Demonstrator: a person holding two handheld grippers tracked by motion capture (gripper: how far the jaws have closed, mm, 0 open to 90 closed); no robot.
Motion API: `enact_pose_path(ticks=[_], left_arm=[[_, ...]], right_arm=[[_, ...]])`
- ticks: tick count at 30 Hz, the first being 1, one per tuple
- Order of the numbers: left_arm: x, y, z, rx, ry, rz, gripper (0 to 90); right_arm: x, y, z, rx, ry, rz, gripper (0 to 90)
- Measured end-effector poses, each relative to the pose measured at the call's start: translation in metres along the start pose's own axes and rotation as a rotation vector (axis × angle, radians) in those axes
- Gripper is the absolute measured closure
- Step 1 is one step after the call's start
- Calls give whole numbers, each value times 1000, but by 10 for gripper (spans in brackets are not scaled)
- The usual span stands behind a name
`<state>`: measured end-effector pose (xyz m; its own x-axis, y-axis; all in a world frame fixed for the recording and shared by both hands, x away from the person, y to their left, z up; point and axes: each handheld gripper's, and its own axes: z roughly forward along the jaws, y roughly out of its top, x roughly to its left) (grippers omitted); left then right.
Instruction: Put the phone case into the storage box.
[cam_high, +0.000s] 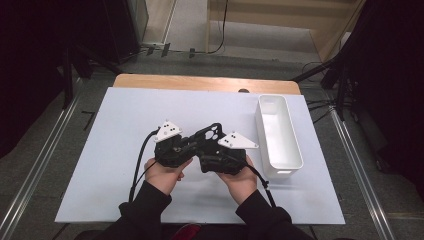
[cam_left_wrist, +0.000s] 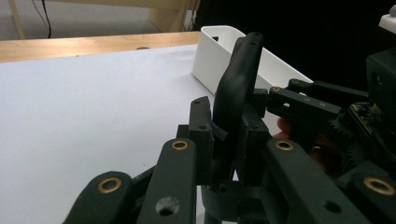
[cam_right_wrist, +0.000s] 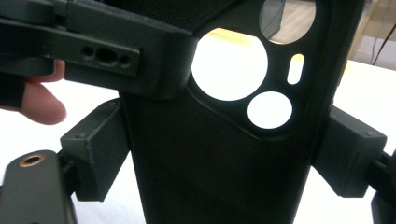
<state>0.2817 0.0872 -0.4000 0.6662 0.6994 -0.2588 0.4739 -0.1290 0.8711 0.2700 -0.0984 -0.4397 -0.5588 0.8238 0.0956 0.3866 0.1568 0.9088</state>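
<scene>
Black phone case (cam_high: 209, 134) raised above the middle of the white table (cam_high: 115, 150), pinched edge-on in the left gripper (cam_left_wrist: 229, 135); also flanked across its width by the right gripper (cam_right_wrist: 224, 158), pads against both sides. White bin (cam_high: 295, 152) well to the right.
</scene>
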Motion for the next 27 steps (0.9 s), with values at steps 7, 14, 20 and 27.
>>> enact_pose_path(ticks=[7, 14, 20, 27], left_arm=[[4, 4, -4, -17, -15, -2, 649], [5, 7, -7, -13, -29, -6, 564], [7, 12, -11, -12, -48, -4, 482], [13, 17, -18, -20, -62, -2, 439]], right_arm=[[2, -1, 1, 12, 14, -9, 126], [1, -2, 1, 23, 25, -2, 126], [1, -4, 1, 34, 35, -3, 126], [0, -5, -1, 45, 42, -11, 126]])
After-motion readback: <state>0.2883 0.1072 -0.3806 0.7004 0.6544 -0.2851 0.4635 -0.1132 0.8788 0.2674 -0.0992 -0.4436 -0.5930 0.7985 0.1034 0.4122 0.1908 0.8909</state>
